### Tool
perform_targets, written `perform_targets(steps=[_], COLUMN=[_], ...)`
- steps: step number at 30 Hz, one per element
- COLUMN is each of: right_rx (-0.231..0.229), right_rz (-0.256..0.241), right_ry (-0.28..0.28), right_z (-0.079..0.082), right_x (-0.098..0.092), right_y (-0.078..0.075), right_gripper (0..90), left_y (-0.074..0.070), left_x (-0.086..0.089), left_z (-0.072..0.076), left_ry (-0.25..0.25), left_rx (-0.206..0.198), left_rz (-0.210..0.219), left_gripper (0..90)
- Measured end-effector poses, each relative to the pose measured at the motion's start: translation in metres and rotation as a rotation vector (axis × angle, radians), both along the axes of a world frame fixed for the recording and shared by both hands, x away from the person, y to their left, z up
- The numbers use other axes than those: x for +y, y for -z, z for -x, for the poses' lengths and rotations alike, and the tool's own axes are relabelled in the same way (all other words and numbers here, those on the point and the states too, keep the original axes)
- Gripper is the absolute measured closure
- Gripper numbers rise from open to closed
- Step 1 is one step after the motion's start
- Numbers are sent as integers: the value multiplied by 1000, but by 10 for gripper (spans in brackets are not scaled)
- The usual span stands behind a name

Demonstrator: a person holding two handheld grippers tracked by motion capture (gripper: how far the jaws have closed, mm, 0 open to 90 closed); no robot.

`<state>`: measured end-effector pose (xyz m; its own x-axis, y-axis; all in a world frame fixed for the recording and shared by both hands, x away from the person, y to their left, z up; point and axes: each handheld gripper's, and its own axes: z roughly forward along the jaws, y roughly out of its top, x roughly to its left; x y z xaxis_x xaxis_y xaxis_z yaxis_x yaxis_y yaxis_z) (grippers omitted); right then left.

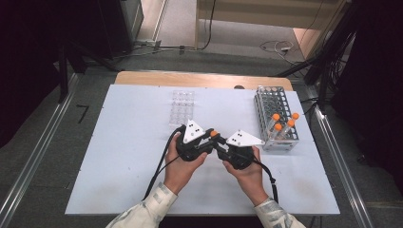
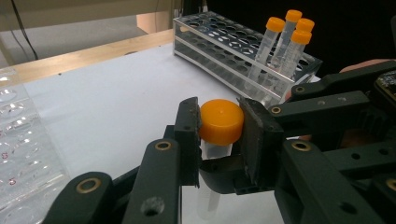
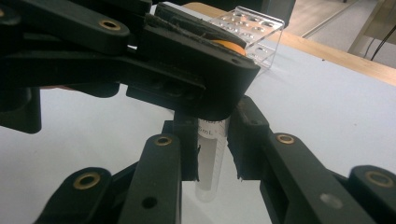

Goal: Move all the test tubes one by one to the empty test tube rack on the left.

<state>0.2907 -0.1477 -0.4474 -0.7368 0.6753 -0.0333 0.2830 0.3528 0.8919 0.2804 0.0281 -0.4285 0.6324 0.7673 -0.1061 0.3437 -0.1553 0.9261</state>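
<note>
A clear tube [image 3: 209,161] with an orange cap [image 2: 221,121] is held upright above the white mat [image 1: 142,156], between the two grippers at the table's middle. My left gripper [image 2: 219,125] is shut on the cap, one pad on each side. Below the cap, my right gripper [image 3: 212,151] is shut on the tube's clear body. In the high view the left gripper [image 1: 208,137] and the right gripper [image 1: 218,144] meet tip to tip, with the cap [image 1: 214,133] between them. The tube's lower end hangs free over the mat.
A metal tube rack [image 1: 274,110] stands at the right of the mat, with several orange-capped tubes [image 2: 286,41] in its near end. A clear well plate [image 1: 183,108] lies at the back middle. The table's wooden edge [image 1: 199,78] runs behind the mat.
</note>
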Motion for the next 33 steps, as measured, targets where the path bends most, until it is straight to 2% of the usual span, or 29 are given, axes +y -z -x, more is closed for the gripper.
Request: perform_targets(steps=[4,5,7,8,10,12,13,19,33], right_rx=[-3,4,12,14,14,12,18,25,31], right_rz=[-9,-20,-27,-33,-36,-40,-42,-44,-48], right_ry=[-4,-3,-4,-4,4,5,6,13,22], right_z=[1,1,1,1,1,1,1,-1,-1], right_x=[0,0,-1,-2,-3,-4,-4,-7,-12], right_y=[-1,-2,-2,-2,-3,-3,-3,-2,-3], right_gripper=[678,567,487,444,407,398,391,390,385], left_y=[-2,-3,-4,-8,-14,-16,-23,-38,-40], left_x=[1,4,7,14,22,25,31,44,61], left_z=[0,-2,-3,-8,-14,-16,-21,-29,-44], left_ry=[-5,-10,-20,-37,-55,-62,-76,-110,-178], left_rx=[-13,-17,-19,-18,-14,-14,-13,-26,-24], left_rz=[-1,3,9,25,39,42,53,75,88], left_gripper=[705,706,706,706,706,706,706,706,706])
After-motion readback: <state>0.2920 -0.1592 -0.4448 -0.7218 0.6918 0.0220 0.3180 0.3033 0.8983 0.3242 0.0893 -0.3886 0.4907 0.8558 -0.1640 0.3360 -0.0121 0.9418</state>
